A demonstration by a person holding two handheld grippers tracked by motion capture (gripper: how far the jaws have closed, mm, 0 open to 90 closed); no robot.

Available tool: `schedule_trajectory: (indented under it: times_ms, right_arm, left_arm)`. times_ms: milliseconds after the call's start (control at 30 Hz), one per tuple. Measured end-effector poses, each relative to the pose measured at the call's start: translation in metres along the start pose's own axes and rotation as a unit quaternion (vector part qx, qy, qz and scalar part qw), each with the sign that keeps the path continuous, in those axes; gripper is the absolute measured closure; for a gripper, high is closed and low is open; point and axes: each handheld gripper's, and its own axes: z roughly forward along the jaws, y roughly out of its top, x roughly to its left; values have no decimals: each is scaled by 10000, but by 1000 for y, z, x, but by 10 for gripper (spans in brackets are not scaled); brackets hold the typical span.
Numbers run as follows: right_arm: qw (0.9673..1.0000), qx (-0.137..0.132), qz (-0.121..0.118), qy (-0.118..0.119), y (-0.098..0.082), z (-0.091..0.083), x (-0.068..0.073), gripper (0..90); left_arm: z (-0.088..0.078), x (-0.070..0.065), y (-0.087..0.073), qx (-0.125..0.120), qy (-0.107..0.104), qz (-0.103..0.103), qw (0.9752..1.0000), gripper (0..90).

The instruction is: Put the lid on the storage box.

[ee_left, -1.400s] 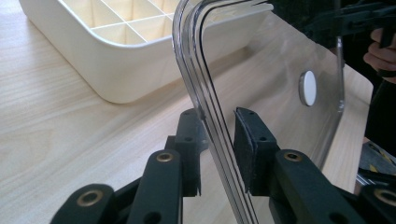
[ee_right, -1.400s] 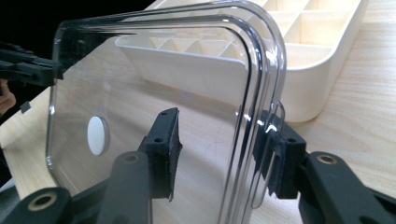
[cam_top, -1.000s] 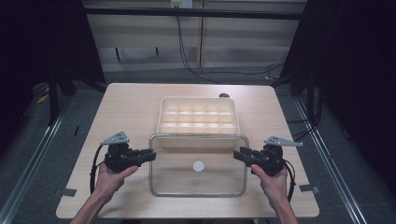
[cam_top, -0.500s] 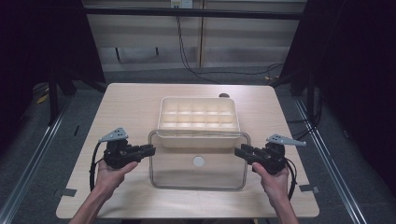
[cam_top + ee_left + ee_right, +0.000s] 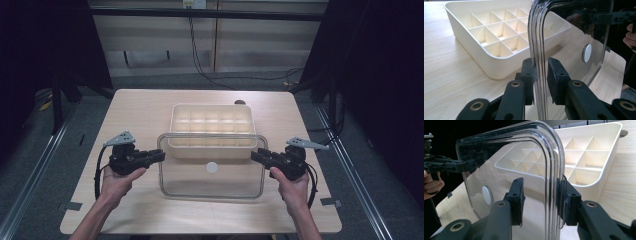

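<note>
Both grippers hold a clear plastic lid (image 5: 211, 167) between them, one at each short end. At the left of the high view, the left gripper (image 5: 159, 156) is clamped on the lid's left edge; its own view shows both pads pressed against the stacked clear rim (image 5: 538, 75). On the other side, the right gripper (image 5: 256, 156) has its jaws around the lid's right edge (image 5: 554, 195); they have just been closing. One pad touches the rim, while the other seems to stand slightly off it, so I cannot tell whether this grip is firm.

Held off the wooden table (image 5: 145, 107), the lid runs its long axis left to right, level between the two hands. Near its middle sits a small white round knob (image 5: 212, 167).

Just behind it lies a cream tray (image 5: 211, 145) divided into small compartments, its long axis parallel to the lid. The lid's far edge already overlaps the tray's near wall. Each hand is equally near, so the lid likely has to travel away from the person, both ends together.
</note>
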Motion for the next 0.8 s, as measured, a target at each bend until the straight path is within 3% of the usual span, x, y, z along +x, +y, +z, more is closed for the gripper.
schedule_trajectory:
  times_ms: [400,800]
  right_arm:
    - [10000,19,20,-53,18,8,-3,596]
    - [9999,-43,85,-40,35,15,-9,594]
  left_arm:
    - [2,7,12,35,58,-47,10000,759]
    - [5,15,35,16,64,-37,10000,760]
